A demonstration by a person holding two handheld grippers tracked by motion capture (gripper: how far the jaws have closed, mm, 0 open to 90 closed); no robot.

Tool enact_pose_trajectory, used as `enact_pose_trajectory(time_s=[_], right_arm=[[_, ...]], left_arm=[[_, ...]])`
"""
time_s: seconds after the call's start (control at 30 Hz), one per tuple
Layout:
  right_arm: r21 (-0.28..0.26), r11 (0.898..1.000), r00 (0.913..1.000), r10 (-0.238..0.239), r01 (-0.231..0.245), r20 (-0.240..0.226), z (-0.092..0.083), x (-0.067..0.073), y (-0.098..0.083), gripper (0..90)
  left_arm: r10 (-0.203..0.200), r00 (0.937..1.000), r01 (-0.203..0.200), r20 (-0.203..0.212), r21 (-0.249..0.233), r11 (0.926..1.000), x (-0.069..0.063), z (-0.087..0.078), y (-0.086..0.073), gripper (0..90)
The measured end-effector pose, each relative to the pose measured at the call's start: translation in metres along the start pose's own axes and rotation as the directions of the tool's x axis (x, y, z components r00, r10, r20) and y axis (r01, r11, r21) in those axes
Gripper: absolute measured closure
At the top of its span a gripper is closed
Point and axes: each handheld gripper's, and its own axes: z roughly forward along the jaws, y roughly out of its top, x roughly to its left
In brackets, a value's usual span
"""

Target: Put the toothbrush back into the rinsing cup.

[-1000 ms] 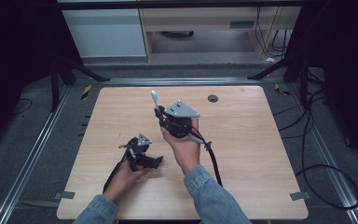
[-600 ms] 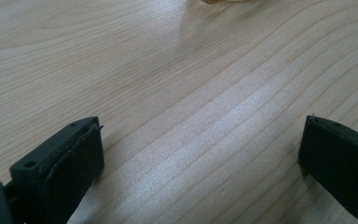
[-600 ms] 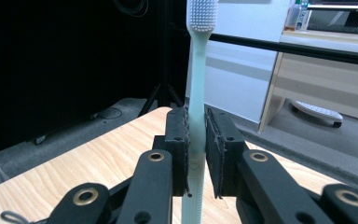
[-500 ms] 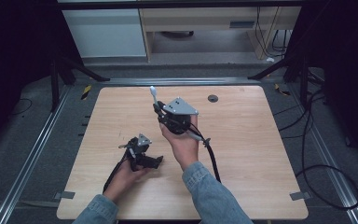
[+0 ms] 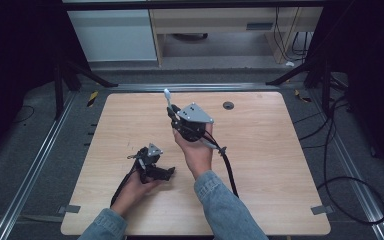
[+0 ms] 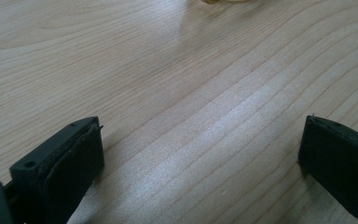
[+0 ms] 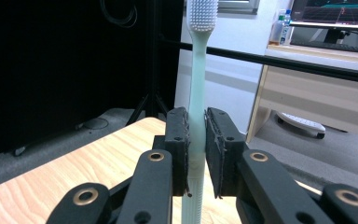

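Note:
A pale green toothbrush point(image 7: 196, 70) with white bristles stands upright between the jaws of my right gripper point(image 7: 196, 135), which is shut on its handle. In the high view the right gripper point(image 5: 171, 114) is held above the middle of the wooden table point(image 5: 270, 150), and the toothbrush point(image 5: 168, 97) points up and away from me. My left gripper point(image 5: 162, 172) rests low on the table at the near left. Its jaws stand wide open in the left gripper view point(image 6: 200, 135), with bare wood between them.
A small dark round disc point(image 5: 228, 105) lies near the table's far edge. The right gripper's black cable point(image 5: 227, 165) trails across the table toward the near side. Cabinets and stand legs are beyond the far edge, and loose cables lie on the floor to the right.
The right gripper has shifted slightly toward the far side with the toothbrush in it. The left gripper has stayed where it was.

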Motion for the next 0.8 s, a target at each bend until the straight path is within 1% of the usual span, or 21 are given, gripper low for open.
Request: enact_pose_trajectory(time_s=[0.17,0.33,0.4,0.63,0.73,0.8], right_arm=[[-0.001,1.0,1.0,0.001,-0.001,0.003,0.002,0.0,-0.001,79.3],[-0.006,1.0,0.9998,0.02,-0.02,0.007,0.004,-0.002,0.0,79.4],[-0.011,1.0,0.9998,0.015,-0.015,0.01,0.004,-0.003,0.001,79.3],[-0.027,0.999,0.9995,0.029,-0.029,0.015,0.008,-0.006,0.003,79.4],[-0.031,0.999,0.9996,0.021,-0.02,0.022,0.011,-0.008,0.004,79.3],[-0.029,0.999,0.9993,0.03,-0.029,0.023,0.011,-0.008,0.004,79.4]], left_arm=[[0.001,1.0,-0.001,0.0,0.0,1.0,0.0,0.0,0.0,0.0],[0.001,1.0,-0.001,0.0,0.0,1.0,0.0,0.0,0.0,0.0],[0.001,1.0,-0.001,0.0,0.0,1.0,0.0,0.0,0.0,0.0],[0.001,1.0,-0.001,-0.001,0.0,1.0,0.0,0.0,0.0,0.0],[0.001,1.0,-0.001,-0.003,-0.002,1.0,0.0,0.0,0.0,0.0],[0.001,1.0,-0.001,-0.003,-0.002,1.0,0.0,0.0,0.0,0.0]])
